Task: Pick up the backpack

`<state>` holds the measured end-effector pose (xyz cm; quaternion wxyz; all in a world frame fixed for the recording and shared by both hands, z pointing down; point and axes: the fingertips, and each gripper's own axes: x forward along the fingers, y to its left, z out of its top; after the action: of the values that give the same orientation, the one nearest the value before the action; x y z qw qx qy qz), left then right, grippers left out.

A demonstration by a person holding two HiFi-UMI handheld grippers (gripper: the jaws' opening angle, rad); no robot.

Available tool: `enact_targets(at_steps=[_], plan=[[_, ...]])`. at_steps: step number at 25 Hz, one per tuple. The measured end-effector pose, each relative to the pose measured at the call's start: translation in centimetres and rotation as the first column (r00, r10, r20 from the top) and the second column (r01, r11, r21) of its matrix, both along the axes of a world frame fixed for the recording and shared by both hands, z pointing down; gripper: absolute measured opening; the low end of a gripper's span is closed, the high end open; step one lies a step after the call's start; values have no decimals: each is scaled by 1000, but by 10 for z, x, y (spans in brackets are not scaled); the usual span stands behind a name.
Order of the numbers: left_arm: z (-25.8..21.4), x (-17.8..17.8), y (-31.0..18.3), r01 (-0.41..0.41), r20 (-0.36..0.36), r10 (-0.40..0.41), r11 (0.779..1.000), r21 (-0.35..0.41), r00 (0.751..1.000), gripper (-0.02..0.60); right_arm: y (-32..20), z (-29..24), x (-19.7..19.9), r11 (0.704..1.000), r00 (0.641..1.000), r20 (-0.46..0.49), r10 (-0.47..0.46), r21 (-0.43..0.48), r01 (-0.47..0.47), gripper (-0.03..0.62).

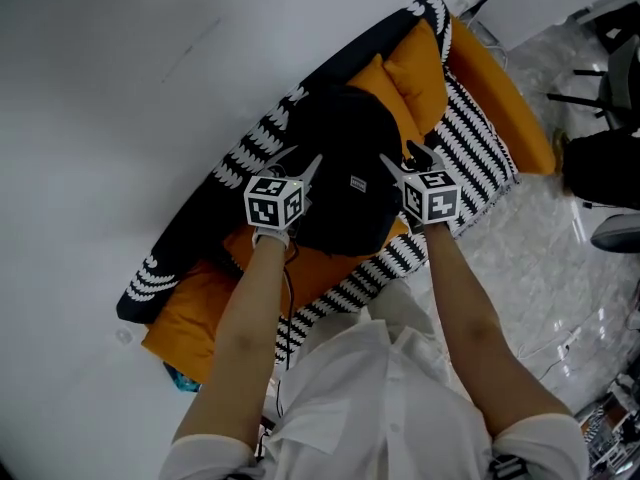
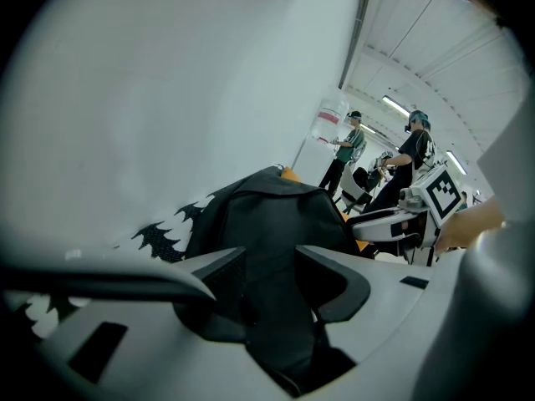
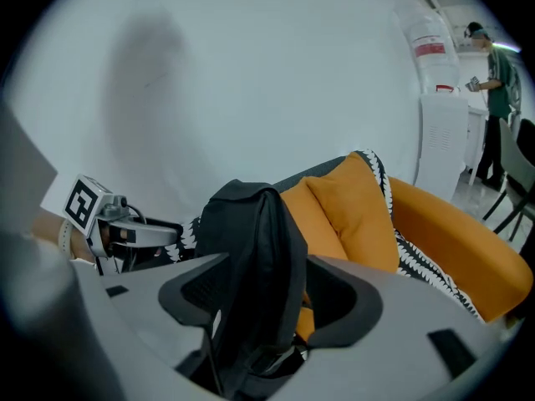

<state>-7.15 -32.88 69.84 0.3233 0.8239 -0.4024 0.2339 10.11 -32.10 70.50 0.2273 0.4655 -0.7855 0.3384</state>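
Here, matte black backpack (image 1: 345,168) beside plump orange cushion (image 1: 412,68)

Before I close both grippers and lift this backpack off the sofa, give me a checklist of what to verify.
1. Jaws of the left gripper apart: ok.
2. Jaws of the right gripper apart: ok.
3. Fabric of the backpack between the left jaws: ok.
4. Its side edge between the right jaws: ok.
5. Either gripper closed on the backpack: not ok, neither grips yet.
6. Backpack free of the sofa: cannot tell, its underside is hidden.
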Motion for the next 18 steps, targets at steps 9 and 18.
enact_targets(at_steps=[9, 18], plan=[[25, -8, -18, -1, 99, 3, 1000, -16, 995, 210, -7, 18, -6, 999, 1000, 16, -2, -35, 2, 284], [46, -13, -33, 13, 138, -5, 998, -54, 990, 216, -14, 25, -10, 999, 1000, 25, -13, -51, 14, 286]])
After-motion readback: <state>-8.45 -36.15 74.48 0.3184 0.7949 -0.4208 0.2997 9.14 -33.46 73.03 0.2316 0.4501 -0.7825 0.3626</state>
